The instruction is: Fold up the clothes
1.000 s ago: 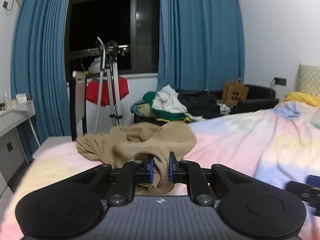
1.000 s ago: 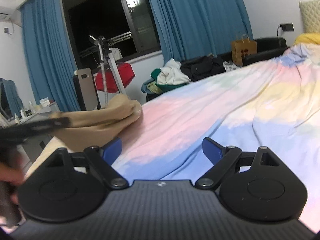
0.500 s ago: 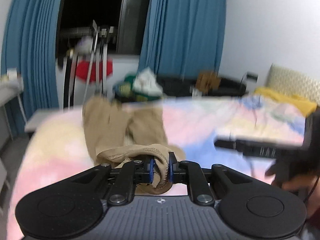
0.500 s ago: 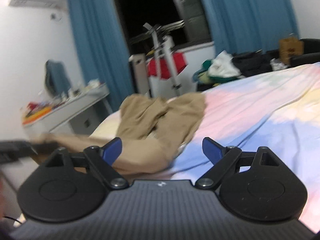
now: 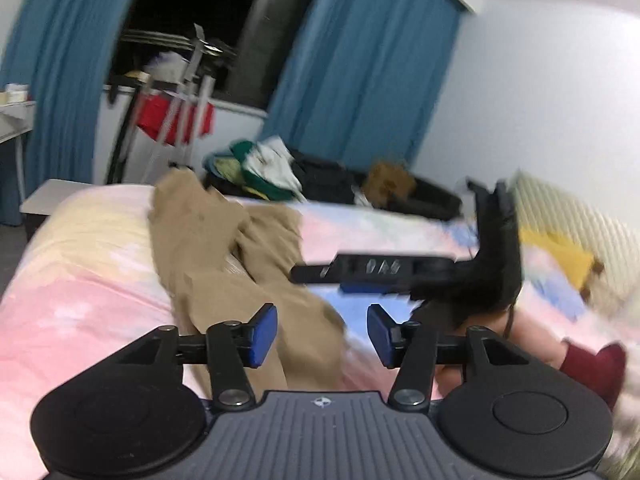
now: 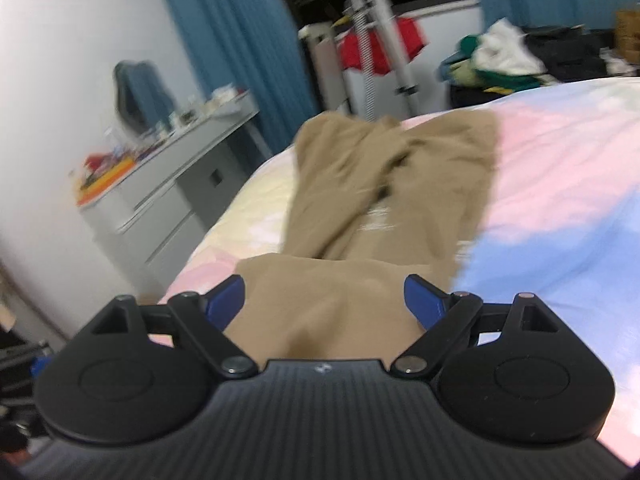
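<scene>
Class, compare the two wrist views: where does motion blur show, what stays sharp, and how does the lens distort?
Left wrist: curtains and other tongs smear; own tongs stay sharp. Right wrist: desk and tan trousers are soft. Both: fisheye bending, dark corners.

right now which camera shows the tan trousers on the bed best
The right wrist view: the tan trousers lie centred and nearly whole along the pastel bed sheet. The left wrist view shows them off to the left, blurrier, partly hidden by the gripper.

The bed [image 6: 560, 168] wears a pastel sheet of pink, yellow and blue patches. Tan trousers [image 6: 384, 208] lie stretched along it, legs running toward the far edge. A yellow cloth [image 5: 556, 256] sits near the headboard.
</scene>
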`<action>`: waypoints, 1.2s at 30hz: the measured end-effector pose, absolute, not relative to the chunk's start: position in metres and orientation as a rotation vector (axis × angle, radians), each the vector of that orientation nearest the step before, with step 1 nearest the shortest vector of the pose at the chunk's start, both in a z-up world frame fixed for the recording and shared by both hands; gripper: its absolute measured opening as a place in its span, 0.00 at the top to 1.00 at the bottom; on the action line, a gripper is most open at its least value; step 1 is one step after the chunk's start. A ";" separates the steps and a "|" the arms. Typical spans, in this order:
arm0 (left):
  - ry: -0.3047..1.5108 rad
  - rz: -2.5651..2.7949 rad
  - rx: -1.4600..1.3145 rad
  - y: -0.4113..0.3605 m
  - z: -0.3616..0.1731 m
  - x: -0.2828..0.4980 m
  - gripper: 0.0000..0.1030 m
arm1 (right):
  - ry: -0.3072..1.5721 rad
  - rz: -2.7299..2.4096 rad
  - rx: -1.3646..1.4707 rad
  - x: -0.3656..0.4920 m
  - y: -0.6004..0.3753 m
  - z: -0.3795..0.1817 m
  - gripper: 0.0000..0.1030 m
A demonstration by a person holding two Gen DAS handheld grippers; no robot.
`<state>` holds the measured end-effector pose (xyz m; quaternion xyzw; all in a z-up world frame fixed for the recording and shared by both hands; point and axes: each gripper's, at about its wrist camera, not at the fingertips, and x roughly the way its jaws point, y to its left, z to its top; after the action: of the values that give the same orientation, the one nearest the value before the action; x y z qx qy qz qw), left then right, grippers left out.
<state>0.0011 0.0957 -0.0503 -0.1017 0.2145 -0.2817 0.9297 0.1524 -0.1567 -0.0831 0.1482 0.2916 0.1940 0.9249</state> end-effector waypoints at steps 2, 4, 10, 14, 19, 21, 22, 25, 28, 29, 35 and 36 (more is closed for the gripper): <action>0.409 -0.562 -0.284 0.114 -0.047 0.005 0.47 | 0.620 0.437 0.295 0.168 -0.134 -0.085 0.14; 0.399 -0.515 -0.310 0.128 -0.046 0.010 0.45 | 0.647 0.456 0.264 0.182 -0.109 -0.090 0.14; 0.422 -0.407 -0.380 0.161 -0.051 0.026 0.45 | 0.713 0.414 0.055 0.200 -0.045 -0.117 0.35; 0.425 -0.380 -0.435 0.177 -0.048 0.028 0.45 | 0.710 0.327 -0.009 0.187 -0.047 -0.118 0.79; 0.419 -0.367 -0.465 0.183 -0.044 0.028 0.45 | 0.589 0.228 0.063 0.138 -0.090 -0.085 0.86; 0.424 -0.370 -0.467 0.180 -0.041 0.026 0.45 | 0.572 0.212 0.126 0.119 -0.112 -0.074 0.86; 0.426 -0.371 -0.466 0.177 -0.039 0.025 0.45 | 0.565 0.203 0.155 0.108 -0.124 -0.069 0.86; 0.437 -0.364 -0.440 0.168 -0.034 0.019 0.45 | 0.578 0.142 0.217 0.081 -0.158 -0.063 0.87; 0.447 -0.365 -0.402 0.154 -0.029 0.015 0.45 | 0.658 0.074 0.309 0.061 -0.197 -0.067 0.88; 0.453 -0.365 -0.389 0.150 -0.028 0.016 0.45 | 0.696 0.052 0.339 0.055 -0.207 -0.072 0.88; 0.511 -0.385 -0.304 0.123 -0.028 0.024 0.45 | 0.861 0.056 0.441 0.012 -0.240 -0.101 0.88; 0.523 -0.398 -0.285 0.118 -0.030 0.024 0.45 | 0.844 0.088 0.425 0.006 -0.238 -0.101 0.88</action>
<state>0.0240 0.1183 -0.0305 -0.1396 0.2561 -0.1950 0.9364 0.0063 -0.2385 -0.1005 0.2047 0.4062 0.0426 0.8895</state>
